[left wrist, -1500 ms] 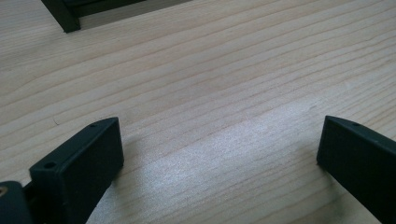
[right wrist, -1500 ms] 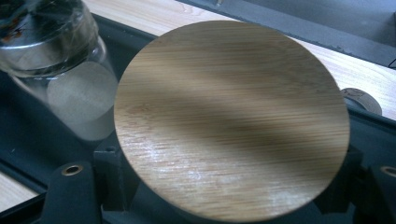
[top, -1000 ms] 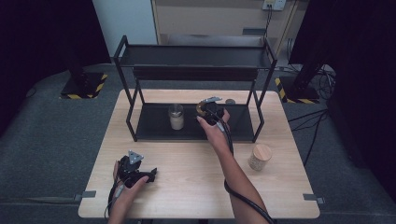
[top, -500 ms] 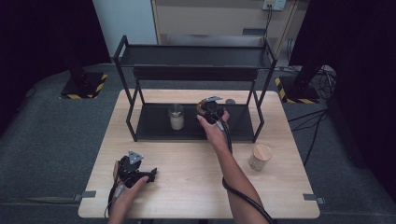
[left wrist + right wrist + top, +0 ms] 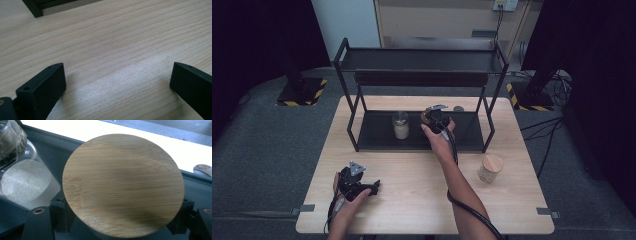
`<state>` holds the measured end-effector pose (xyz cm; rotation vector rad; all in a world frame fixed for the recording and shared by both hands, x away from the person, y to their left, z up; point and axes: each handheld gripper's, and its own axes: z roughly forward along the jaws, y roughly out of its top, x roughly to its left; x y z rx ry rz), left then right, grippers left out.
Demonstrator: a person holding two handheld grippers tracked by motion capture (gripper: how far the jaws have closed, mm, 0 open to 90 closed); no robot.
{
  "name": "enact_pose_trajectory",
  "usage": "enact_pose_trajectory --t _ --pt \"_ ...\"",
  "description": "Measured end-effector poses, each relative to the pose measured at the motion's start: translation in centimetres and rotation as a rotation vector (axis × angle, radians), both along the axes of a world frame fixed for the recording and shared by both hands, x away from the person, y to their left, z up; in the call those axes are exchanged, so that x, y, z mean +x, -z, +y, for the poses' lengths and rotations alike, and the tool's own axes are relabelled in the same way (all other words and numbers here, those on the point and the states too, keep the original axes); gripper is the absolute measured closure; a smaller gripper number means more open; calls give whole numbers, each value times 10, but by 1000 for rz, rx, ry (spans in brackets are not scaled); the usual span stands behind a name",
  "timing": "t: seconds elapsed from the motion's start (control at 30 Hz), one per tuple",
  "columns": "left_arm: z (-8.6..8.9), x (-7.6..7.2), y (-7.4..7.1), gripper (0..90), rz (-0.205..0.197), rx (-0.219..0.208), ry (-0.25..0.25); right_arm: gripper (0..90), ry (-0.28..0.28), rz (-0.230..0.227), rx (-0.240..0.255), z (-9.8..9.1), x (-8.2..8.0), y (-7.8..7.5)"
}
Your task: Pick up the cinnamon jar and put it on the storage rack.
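The bamboo-lidded jar (image 5: 123, 185) sits clamped in our right gripper (image 5: 435, 119) so we can set it on the rack's lower shelf (image 5: 377, 135).

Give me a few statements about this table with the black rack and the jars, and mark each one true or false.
1. The right hand-held gripper is closed on a jar with a bamboo lid at the black rack's lower shelf. True.
2. The left hand-held gripper holds a spoon. False: its jaws stand open over the bare wooden table, nothing between them.
3. A glass jar of pale powder stands on the lower shelf, left of the right gripper. True.
4. The rack's top shelf is packed with jars. False: nothing can be seen standing on it.
5. Another wood-lidded jar stands on the table outside the rack, to the right. True.
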<state>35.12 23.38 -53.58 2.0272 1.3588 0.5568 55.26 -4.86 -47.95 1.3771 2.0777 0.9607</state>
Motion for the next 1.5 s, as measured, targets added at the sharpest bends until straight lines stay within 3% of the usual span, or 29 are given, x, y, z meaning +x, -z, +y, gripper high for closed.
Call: enact_pose_trajectory --t 0.2,0.3,0.97,1.5 --pt "0 0 0 0 0 0 0 250 3 -4 7 0 1 3" --pt "0 0 0 0 0 0 0 251 8 6 41 0 2 5" --pt "0 0 0 0 1 1 0 251 19 -13 29 -1 3 10" --pt "0 0 0 0 0 1 0 249 1 -59 23 3 -1 15"
